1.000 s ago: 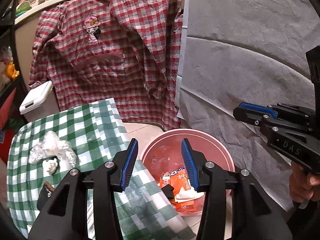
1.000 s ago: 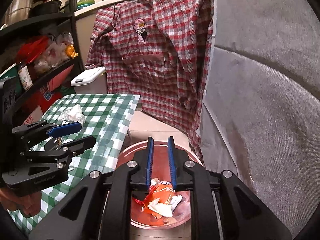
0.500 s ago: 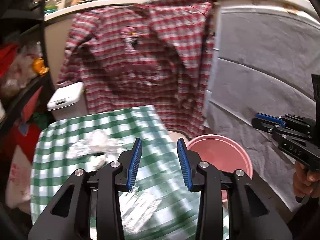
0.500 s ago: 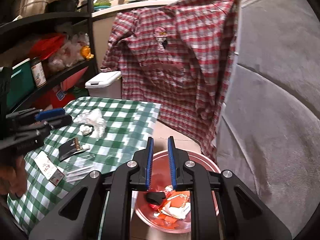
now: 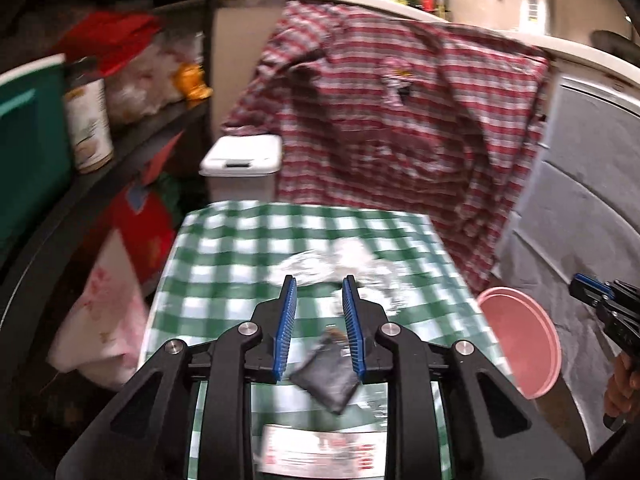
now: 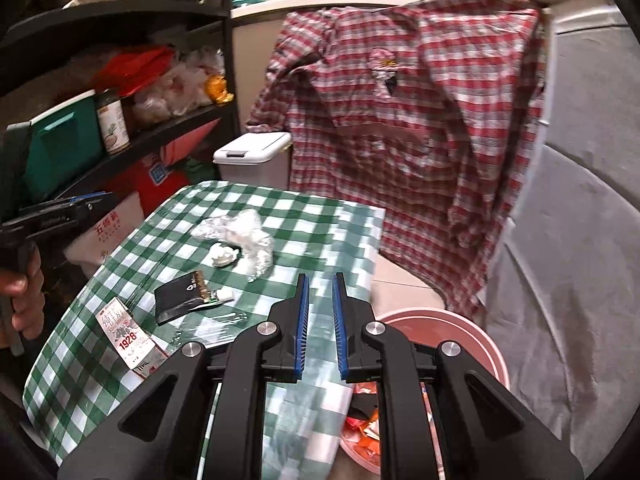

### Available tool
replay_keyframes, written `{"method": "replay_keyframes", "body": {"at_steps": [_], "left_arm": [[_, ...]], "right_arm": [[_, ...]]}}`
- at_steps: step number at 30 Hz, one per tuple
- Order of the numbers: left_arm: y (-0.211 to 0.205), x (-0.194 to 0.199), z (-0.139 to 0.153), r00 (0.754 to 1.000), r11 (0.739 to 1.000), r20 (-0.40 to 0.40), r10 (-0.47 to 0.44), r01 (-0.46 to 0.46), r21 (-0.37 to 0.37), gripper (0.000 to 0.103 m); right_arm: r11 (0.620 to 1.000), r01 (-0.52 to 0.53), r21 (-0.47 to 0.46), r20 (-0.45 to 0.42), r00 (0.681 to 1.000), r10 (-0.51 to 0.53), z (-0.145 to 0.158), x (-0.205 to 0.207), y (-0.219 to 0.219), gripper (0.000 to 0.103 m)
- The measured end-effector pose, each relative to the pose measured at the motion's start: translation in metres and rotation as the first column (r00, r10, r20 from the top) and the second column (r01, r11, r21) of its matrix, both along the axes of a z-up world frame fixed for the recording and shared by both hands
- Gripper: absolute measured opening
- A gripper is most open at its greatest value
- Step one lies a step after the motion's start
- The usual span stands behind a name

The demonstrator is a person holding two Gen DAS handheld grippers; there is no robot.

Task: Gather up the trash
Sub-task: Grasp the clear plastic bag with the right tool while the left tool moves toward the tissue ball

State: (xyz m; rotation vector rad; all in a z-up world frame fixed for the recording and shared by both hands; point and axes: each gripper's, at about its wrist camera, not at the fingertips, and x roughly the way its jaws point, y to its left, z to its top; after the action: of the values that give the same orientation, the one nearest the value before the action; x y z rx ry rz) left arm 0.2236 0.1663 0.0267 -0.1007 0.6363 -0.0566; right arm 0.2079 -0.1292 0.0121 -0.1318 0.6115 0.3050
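Observation:
A table with a green-and-white checked cloth carries a crumpled clear plastic wad, a black wrapper, a white label with red print and a small white scrap. My left gripper hovers over the table with its jaws closing and nothing pressed between them. The black wrapper lies on the cloth below its gap. My right gripper hangs over the table's right edge with a narrow empty gap. A pink bucket beside the table holds orange wrappers.
A red plaid shirt hangs behind the table, next to a white lidded bin. Black shelves with jars and bags stand at the left. Grey cloth covers the right side. A hand holds the left gripper's handle.
My left gripper swung left from above the pink bucket to above the table, and its jaws narrowed. The right gripper also shifted left, so the bucket now sits lower right.

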Motion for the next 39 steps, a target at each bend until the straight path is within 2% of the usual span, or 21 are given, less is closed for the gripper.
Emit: {"method": "replay_keyframes", "body": {"at_steps": [10, 14, 19, 21, 25, 28, 32, 33, 34, 35, 37, 39], "left_arm": [[0.048, 0.014, -0.022, 0.996, 0.996, -0.033, 0.084, -0.084, 0.014, 0.023], [0.060, 0.015, -0.027, 0.995, 0.995, -0.036, 0.095, -0.095, 0.020, 0.023], [0.072, 0.015, -0.030, 0.993, 0.994, -0.039, 0.109, -0.109, 0.021, 0.023], [0.078, 0.015, -0.030, 0.992, 0.993, -0.038, 0.120, -0.120, 0.008, 0.023], [0.082, 0.015, -0.030, 0.991, 0.992, -0.039, 0.129, -0.129, -0.006, 0.023], [0.081, 0.018, -0.034, 0.990, 0.992, -0.052, 0.127, -0.128, -0.014, 0.023], [0.072, 0.025, -0.040, 0.992, 0.993, -0.082, 0.099, -0.103, -0.054, 0.023], [0.068, 0.028, -0.042, 0.992, 0.993, -0.089, 0.086, -0.092, -0.070, 0.023], [0.065, 0.031, -0.044, 0.993, 0.993, -0.096, 0.074, -0.082, -0.085, 0.023], [0.057, 0.036, -0.047, 0.993, 0.992, -0.106, 0.057, -0.068, -0.102, 0.023], [0.046, 0.042, -0.051, 0.992, 0.993, -0.118, 0.042, -0.054, -0.102, 0.023], [0.033, 0.054, -0.057, 0.990, 0.993, -0.136, 0.033, -0.049, -0.112, 0.023]], "right_arm": [[0.993, -0.119, -0.002, -0.026, 0.993, 0.119, -0.026, 0.035, 0.054, 0.012], [0.989, -0.147, 0.030, -0.056, 0.987, 0.148, -0.042, 0.063, 0.070, 0.013], [0.986, -0.167, 0.026, -0.111, 0.979, 0.169, -0.069, 0.098, 0.092, 0.014], [0.985, -0.171, 0.015, -0.124, 0.977, 0.171, -0.079, 0.111, 0.100, 0.017], [0.989, -0.147, 0.009, -0.170, 0.974, 0.147, -0.098, 0.137, 0.106, 0.033], [0.993, -0.119, 0.023, -0.217, 0.969, 0.122, -0.110, 0.153, 0.104, 0.036], [0.990, -0.133, 0.042, -0.266, 0.954, 0.139, -0.120, 0.163, 0.104, 0.037], [0.989, -0.142, 0.043, -0.274, 0.950, 0.149, -0.122, 0.164, 0.105, 0.032], [0.988, -0.150, 0.042, -0.279, 0.948, 0.156, -0.123, 0.164, 0.106, 0.016], [0.987, -0.154, 0.036, -0.279, 0.947, 0.158, -0.123, 0.164, 0.107, 0.010], [0.986, -0.163, 0.032, -0.268, 0.949, 0.166, -0.121, 0.161, 0.107, 0.003], [0.988, -0.151, 0.016, -0.254, 0.955, 0.150, -0.117, 0.160, 0.105, 0.002]]}}
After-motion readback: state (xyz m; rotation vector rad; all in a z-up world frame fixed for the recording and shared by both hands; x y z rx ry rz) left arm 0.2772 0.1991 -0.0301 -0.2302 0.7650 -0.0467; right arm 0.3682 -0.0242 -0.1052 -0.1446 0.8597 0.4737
